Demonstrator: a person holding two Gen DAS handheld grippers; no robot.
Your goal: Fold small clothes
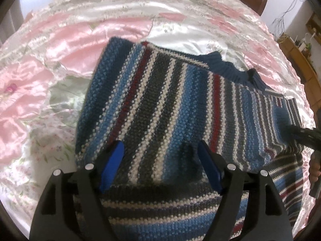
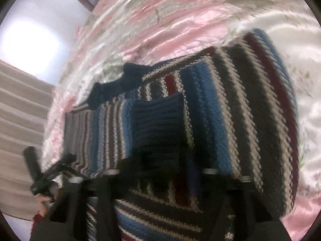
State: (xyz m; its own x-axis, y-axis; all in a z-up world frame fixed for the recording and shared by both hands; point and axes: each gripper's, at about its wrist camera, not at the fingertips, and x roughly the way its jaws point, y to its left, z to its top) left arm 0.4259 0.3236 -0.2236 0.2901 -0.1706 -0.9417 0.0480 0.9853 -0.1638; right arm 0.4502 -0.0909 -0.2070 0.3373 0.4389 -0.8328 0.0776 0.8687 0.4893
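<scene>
A striped knit sweater [image 1: 160, 100] in blue, white, dark grey and red lies spread on a glossy pink and white floral bedspread [image 1: 66, 40], its dark blue ribbed collar [image 1: 230, 68] toward the far side. In the left wrist view the left gripper [image 1: 159, 150] hangs just above the near part of the sweater with its blue-padded fingers [image 1: 115, 160] set wide apart and nothing between them; the knit fills the gap below them, and a fold of the same fabric with crosswise stripes lies under the tool's body. The right gripper [image 2: 158, 160] is blurred in its own view, with a dark blue ribbed cuff [image 2: 158, 124] lying right in front of it; whether its fingers grip the cloth cannot be told. A hand [image 2: 43, 200] shows at the lower left of that view.
</scene>
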